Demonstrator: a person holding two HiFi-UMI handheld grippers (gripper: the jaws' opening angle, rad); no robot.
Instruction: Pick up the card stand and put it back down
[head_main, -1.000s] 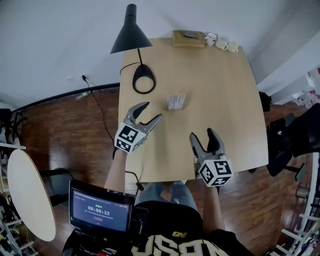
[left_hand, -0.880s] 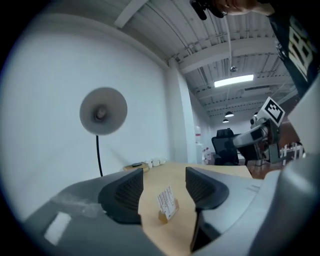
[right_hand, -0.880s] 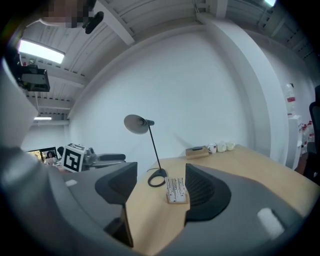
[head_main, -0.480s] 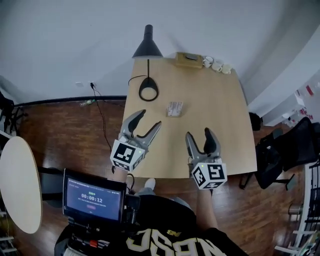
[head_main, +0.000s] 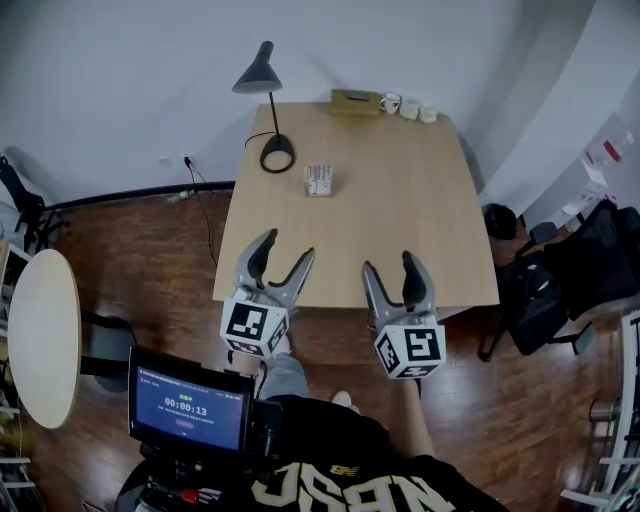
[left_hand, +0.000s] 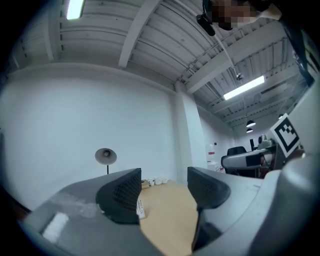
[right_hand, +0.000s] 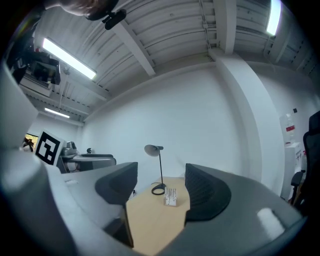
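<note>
The card stand, a small white rack of cards, stands on the wooden table towards its far left, close to the lamp base. Both grippers hover at the table's near edge, well short of the stand. My left gripper is open and its jaws are opening, with nothing between them. My right gripper also has its jaws apart and empty. In the left gripper view the card stand peeks out beside the left jaw. The right gripper view shows the card stand far ahead between the jaws.
A black desk lamp with a trailing cable stands at the table's far left corner. A brown box and white cups line the far edge. A round white table is at left, dark chairs and bags at right.
The view has pulled back from the table. Both grippers have drawn back to its near edge, farther from the card stand, which stays in place.
</note>
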